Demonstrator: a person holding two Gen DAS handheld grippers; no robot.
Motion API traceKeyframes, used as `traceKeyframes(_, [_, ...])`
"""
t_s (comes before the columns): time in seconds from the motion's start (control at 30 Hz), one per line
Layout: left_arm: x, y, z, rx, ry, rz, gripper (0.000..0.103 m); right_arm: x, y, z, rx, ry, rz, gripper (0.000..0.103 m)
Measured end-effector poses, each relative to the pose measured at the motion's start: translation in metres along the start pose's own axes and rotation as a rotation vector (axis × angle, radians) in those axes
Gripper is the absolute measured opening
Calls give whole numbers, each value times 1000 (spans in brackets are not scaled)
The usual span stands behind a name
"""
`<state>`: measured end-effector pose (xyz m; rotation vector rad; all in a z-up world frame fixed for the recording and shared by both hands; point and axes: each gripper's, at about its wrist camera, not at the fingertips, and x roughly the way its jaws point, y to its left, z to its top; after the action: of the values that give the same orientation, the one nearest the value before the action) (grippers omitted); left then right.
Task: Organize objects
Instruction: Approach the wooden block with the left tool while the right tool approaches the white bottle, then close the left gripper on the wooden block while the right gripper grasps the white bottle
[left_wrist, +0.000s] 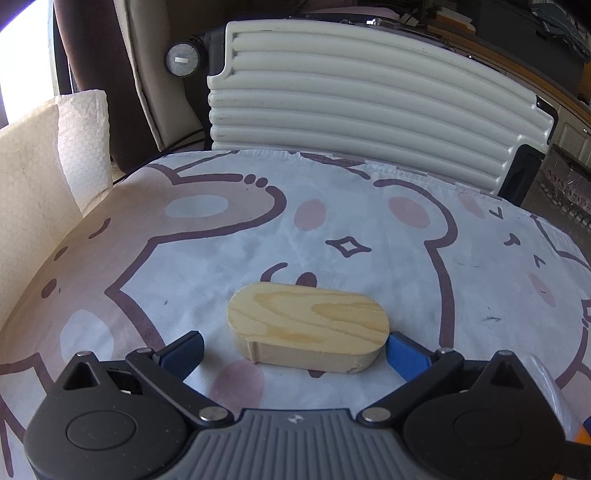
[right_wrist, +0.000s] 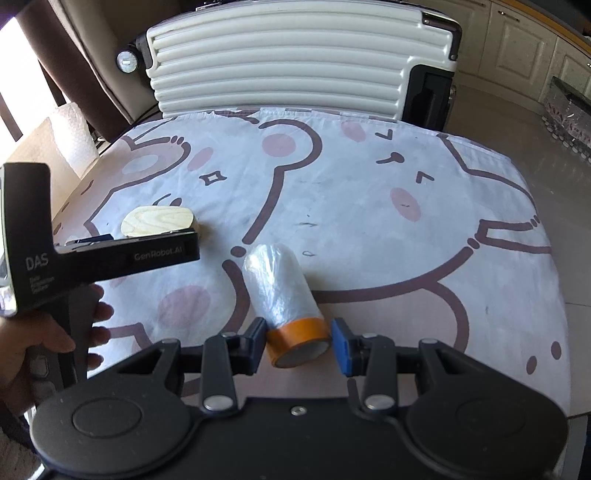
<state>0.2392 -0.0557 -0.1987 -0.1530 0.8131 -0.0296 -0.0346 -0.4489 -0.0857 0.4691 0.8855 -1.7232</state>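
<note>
On my left wrist view the left gripper (left_wrist: 295, 349) has its jaws spread wide, and the oval wooden box (left_wrist: 308, 325) sits flat on the cartoon-bear cloth (left_wrist: 369, 229) between the blue pads (left_wrist: 404, 356); the right pad is at the box's rounded end, possibly touching it, while the left pad stands clear of it, so I read this one as not gripping. The box lies toward the near edge of the table, its pale grain lid up. Through my right wrist view the right gripper (right_wrist: 298, 343) has its pads close on either side of the orange-banded end of a roll of clear plastic film (right_wrist: 284, 295), which lies on its side on the cloth, its clear end pointing away toward the far edge. I see a thin gap at the right pad, and I cannot tell whether the pads actually press on the roll. The same view shows the left gripper from the side near the left edge of the table, a hand (right_wrist: 44, 332) around its handle. Behind the far edge stands a cream ribbed suitcase (right_wrist: 280, 62).
</note>
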Motion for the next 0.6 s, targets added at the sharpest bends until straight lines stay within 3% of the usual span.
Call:
traceKeyframes(0.1, [0,1,1,-18,-7,-7,101,-3,-2,-2,1,6,4,39])
traceKeyframes(0.2, [-1,0,2,-25,-1,-44,90,-5,-3,-3,6,12,0,39])
traceKeyframes(0.47, [-10,1,-2,45,32,-90,89,-9,-2,-4,39,20,0,39])
traceKeyframes(0.6, [-21,2,-9,131,56,-119,89,-10,2,-6,52,51,-7,39])
